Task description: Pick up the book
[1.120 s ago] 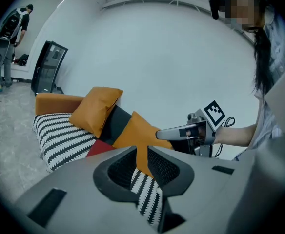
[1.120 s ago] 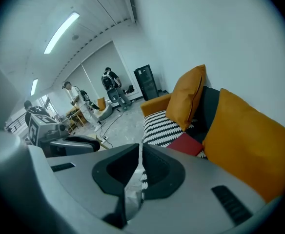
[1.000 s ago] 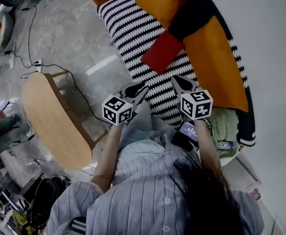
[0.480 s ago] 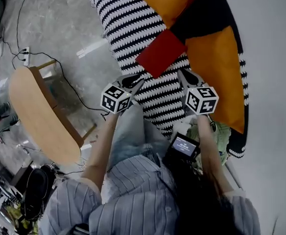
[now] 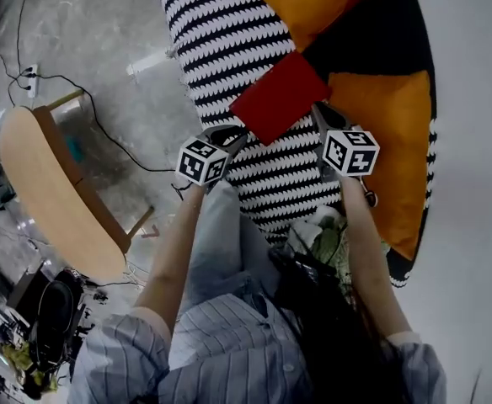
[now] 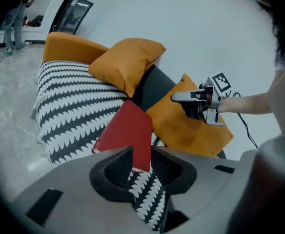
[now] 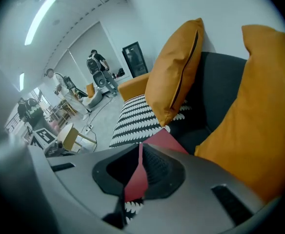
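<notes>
Striped sofa seat carries the red book, lying flat. My left tongs have just been opening, its near corner between them, unpinched; right tongs are pressed together, empty. Book looks thin, stiff, light: I would take this corner.

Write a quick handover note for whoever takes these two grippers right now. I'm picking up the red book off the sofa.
Left gripper: fingers apart, they have just been opening. The near corner of the flat red book lines up with the gap but is not gripped.
Right gripper: fingers shut, empty, tip beside the book's right edge.
Book: lies on the black-and-white patterned sofa seat, near the orange cushion.
Done: both grippers are at the book.
Left: probably close the left fingers on the corner and lift.
</notes>
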{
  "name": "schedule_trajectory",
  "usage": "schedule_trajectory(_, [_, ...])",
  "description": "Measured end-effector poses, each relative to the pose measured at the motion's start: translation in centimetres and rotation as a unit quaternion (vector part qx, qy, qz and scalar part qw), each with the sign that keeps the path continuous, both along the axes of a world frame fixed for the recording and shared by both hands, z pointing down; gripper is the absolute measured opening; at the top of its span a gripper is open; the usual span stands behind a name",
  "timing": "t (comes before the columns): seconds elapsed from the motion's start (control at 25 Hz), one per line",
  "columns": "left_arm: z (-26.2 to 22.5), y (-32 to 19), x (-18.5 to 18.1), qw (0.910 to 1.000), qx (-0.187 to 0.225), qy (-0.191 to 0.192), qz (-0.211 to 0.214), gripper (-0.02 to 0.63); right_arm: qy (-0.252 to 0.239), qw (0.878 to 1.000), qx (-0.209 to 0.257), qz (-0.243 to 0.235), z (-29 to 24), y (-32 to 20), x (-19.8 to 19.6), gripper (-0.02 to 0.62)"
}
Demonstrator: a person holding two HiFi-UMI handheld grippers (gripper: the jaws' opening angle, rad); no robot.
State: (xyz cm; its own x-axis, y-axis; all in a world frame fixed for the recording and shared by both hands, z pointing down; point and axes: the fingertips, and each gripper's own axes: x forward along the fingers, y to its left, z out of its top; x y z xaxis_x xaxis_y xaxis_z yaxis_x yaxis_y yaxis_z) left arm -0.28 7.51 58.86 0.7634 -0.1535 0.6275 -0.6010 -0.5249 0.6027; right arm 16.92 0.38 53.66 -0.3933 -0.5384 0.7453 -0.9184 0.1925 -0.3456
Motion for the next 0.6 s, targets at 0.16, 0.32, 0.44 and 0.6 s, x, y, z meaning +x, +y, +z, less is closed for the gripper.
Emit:
schedule_trajectory(0.16, [3.6, 0.2, -1.1, 0.9984, -0.052, -0.003, -0.025, 0.140, 0.017, 0.999, -0.018, -0.031, 3.4, -1.3, -0.5, 0.035])
schedule_trajectory(0.32, [5.3, -0.5, -1.0, 0.9944, -0.090, 0.013, -0.054, 0.166, 0.024, 0.998, -0.035, -0.044, 6.0, -2.5, -0.2, 0.038])
schedule_trajectory(0.44, [6.0, -1.2, -0.8, 0.9917, -0.108, 0.020, -0.067, 0.179, 0.030, 0.996, -0.049, -0.065, 7.6, -3.3, -0.2, 0.160])
schedule_trajectory(0.6, [7.7, -1.1, 0.5, 0.9886, -0.130, 0.018, -0.073, 0.186, 0.050, 0.993, -0.065, -0.087, 10.2, -3.9, 1.2, 0.204])
